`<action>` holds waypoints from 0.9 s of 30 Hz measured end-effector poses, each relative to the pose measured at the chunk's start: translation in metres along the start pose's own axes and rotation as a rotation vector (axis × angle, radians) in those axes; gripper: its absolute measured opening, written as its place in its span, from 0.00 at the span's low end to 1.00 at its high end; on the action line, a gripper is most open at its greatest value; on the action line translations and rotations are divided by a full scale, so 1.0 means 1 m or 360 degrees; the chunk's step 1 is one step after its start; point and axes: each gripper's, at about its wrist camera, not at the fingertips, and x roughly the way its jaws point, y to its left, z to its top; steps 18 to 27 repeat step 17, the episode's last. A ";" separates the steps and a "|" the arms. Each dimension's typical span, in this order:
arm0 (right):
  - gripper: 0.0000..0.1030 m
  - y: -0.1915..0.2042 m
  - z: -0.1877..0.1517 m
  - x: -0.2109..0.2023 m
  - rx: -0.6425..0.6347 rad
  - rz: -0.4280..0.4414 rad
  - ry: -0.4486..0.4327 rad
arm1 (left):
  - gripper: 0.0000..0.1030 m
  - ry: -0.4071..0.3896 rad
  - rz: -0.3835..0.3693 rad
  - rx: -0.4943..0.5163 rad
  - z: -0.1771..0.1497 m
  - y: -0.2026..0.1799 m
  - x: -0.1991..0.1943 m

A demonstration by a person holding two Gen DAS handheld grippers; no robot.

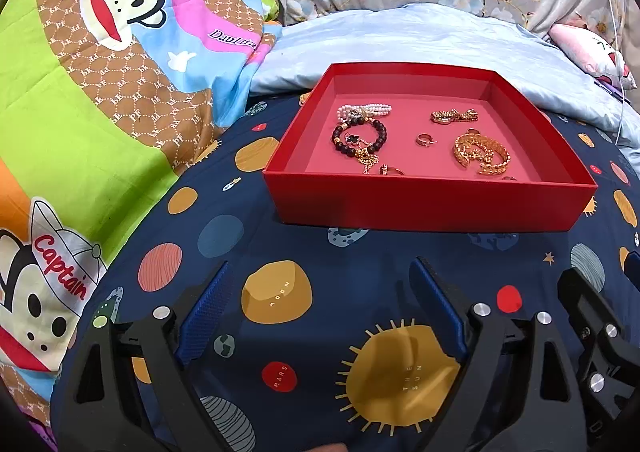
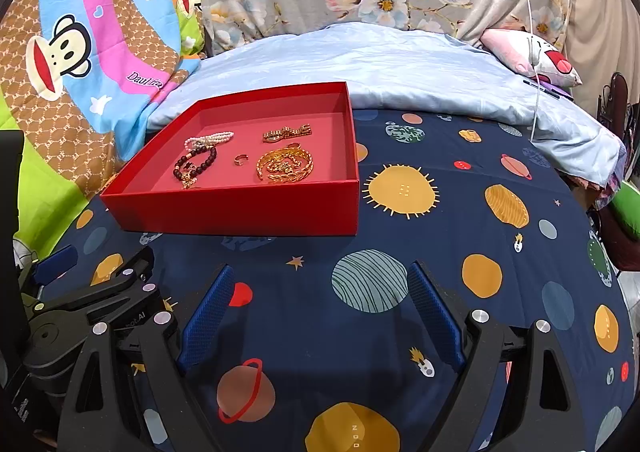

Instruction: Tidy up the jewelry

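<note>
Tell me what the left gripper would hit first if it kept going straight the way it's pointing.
Probably the planet-print bedcover just short of the red box, since the open left gripper angles downward. If it cleared that, the box's near wall comes next; depth is unclear.

Both wrist cameras look steeply down across the navy planet-print bedsheet; the shallow red cardboard tray sits at twelve o'clock left, ten o'clock right.

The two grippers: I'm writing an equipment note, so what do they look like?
Both look alike. The left gripper and right gripper have black angular plastic frames with triangular cut-outs, round silver bolt heads at the joints, and two flat fingers faced with textured blue pads. No cables or sleeves show.
</note>
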 end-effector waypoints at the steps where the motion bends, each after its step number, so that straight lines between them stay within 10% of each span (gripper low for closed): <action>1: 0.84 -0.001 0.000 0.000 0.0001 0.0000 0.0000 | 0.84 0.0001 0.0006 0.0001 0.000 0.000 0.000; 27: 0.84 -0.001 0.000 0.000 0.0003 0.0001 0.0000 | 0.83 0.0014 0.0016 0.0008 0.000 -0.001 0.003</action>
